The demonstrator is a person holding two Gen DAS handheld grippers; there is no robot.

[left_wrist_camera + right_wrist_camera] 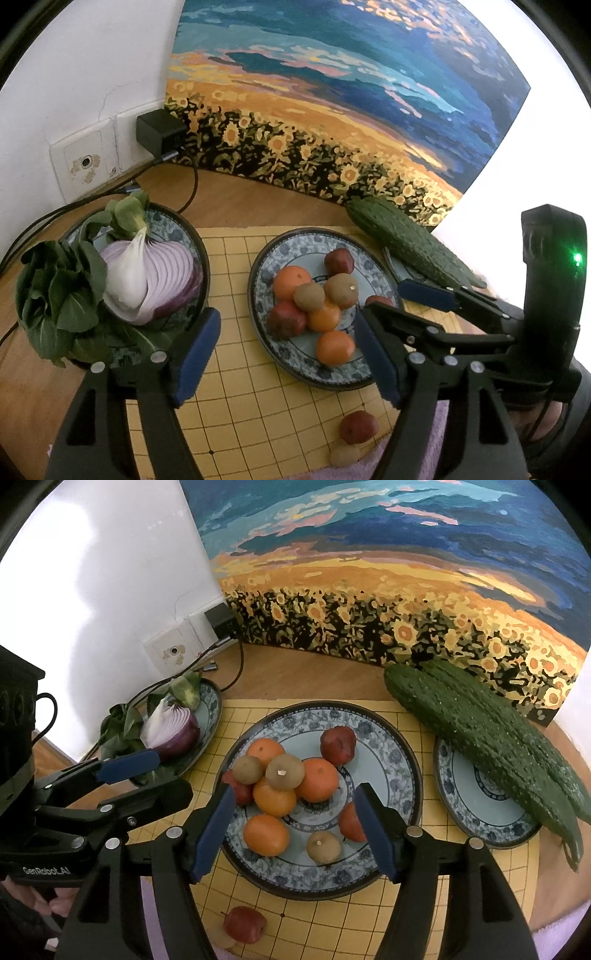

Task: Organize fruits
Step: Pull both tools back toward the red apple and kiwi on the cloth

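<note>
A blue patterned fruit plate (388,738) (273,254) sits mid-mat holding oranges (317,779) (291,280), brown kiwis (285,771) (341,290) and small red apples (338,745) (339,260). A red apple (244,924) (358,426) and a pale round fruit (344,455) lie on the mat in front of the plate. My left gripper (286,354) is open and empty at the plate's left front. My right gripper (293,829) is open and empty over the plate's near side; it also shows in the left wrist view (402,306).
A left plate (177,221) (212,701) holds half a red onion (162,273), garlic and bok choy. A right plate (480,812) carries cucumbers (491,738) (406,240). A yellow grid mat (236,387), cables, a wall socket and a sunflower painting (369,590) stand behind.
</note>
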